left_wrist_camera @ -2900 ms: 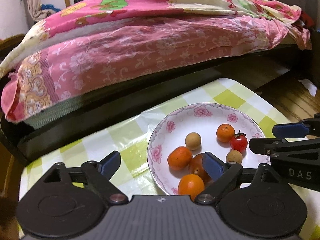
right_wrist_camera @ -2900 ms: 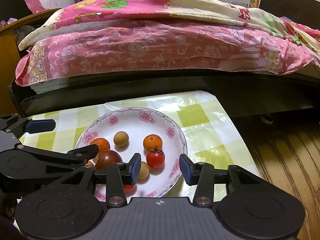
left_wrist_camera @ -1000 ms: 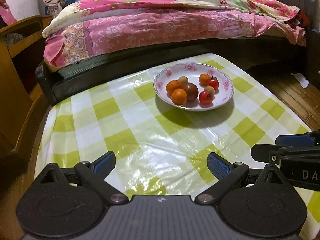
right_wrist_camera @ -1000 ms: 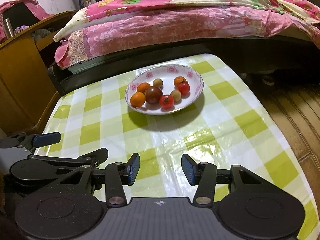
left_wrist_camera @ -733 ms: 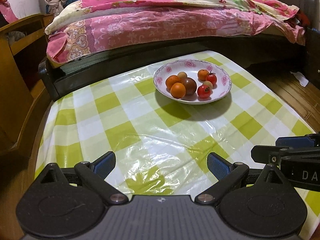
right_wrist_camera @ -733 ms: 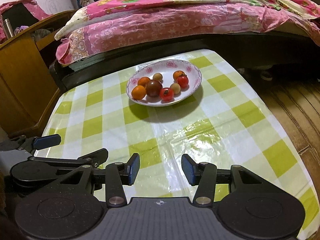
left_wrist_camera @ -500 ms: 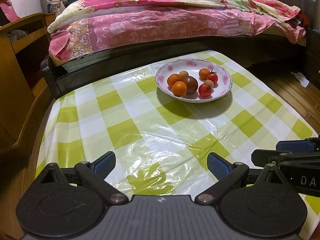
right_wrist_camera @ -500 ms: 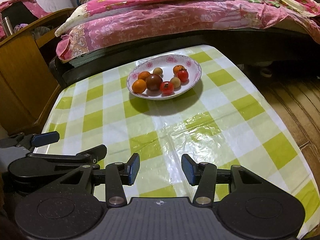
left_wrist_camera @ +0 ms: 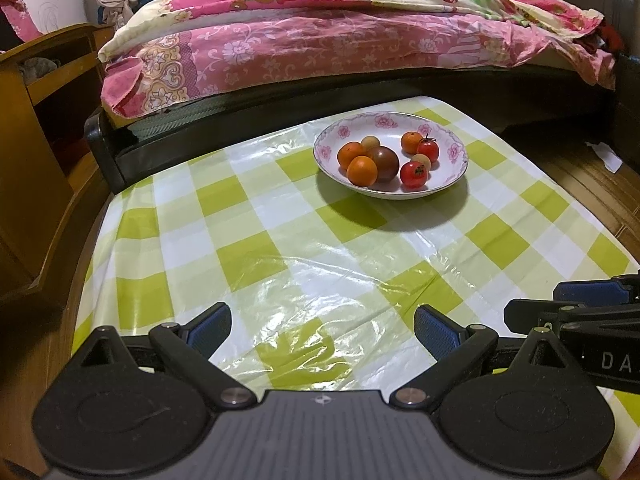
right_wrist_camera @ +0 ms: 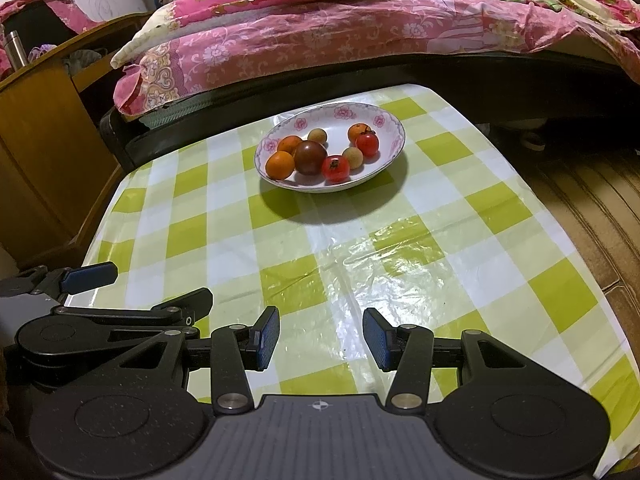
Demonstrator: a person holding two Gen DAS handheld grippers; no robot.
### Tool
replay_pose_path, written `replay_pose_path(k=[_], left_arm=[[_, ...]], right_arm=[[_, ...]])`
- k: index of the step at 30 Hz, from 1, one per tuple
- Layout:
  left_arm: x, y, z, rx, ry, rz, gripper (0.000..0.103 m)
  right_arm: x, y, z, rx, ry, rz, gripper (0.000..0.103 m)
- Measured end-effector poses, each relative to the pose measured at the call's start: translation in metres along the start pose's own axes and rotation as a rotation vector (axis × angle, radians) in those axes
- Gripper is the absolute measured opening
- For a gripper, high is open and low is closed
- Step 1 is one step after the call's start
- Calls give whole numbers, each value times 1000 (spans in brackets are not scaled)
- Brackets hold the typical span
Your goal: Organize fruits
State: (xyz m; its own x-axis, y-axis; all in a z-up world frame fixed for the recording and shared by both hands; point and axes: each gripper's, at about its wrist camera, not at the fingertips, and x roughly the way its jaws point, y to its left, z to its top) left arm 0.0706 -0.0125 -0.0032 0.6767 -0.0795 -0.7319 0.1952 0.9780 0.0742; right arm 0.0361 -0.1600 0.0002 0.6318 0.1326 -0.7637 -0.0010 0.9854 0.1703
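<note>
All the fruit sits together in the flowered bowl (left_wrist_camera: pixel 390 190) at about twelve to one o'clock on the checked tablecloth (left_wrist_camera: pixel 256 256), near the far edge by the bed (left_wrist_camera: pixel 320 40). No fruit shows on the cloth anywhere in either view, so the sorting looks finished and the step in hand is, by my judgement, a clean retreat and rest.

The left gripper (left_wrist_camera: pixel 322 330) hangs over the near part of the cloth with its jaws wide apart and nothing between them. The right gripper (right_wrist_camera: pixel 320 338) is beside it at about three o'clock in the left view, its jaws apart too, though less wide, and also empty. Both are well apart from the bowl.

In the bowl, a dark brown tomato (left_wrist_camera: pixel 385 158) lies in the middle with two oranges (left_wrist_camera: pixel 361 171) touching it at nine o'clock, a third orange (left_wrist_camera: pixel 411 142) at one o'clock, two red tomatoes (left_wrist_camera: pixel 413 174) at three to four o'clock, and two small tan fruits (left_wrist_camera: pixel 370 143) between them.

To do this well, keep both grippers low over the near cloth, level with each other and clear of each other's fingers. Leave the jaws apart, so nothing snags the glossy plastic sheet. Avoid dragging on the cloth: a tug could shift the bowl and set the round fruit rolling.
</note>
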Motion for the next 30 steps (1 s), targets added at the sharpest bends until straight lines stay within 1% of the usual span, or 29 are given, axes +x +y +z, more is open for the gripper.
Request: replay_pose_path(k=[30], left_arm=[[-1,0,-2,12,-14,17,103]], right_arm=[[2,1,-1,0,5,0,44]])
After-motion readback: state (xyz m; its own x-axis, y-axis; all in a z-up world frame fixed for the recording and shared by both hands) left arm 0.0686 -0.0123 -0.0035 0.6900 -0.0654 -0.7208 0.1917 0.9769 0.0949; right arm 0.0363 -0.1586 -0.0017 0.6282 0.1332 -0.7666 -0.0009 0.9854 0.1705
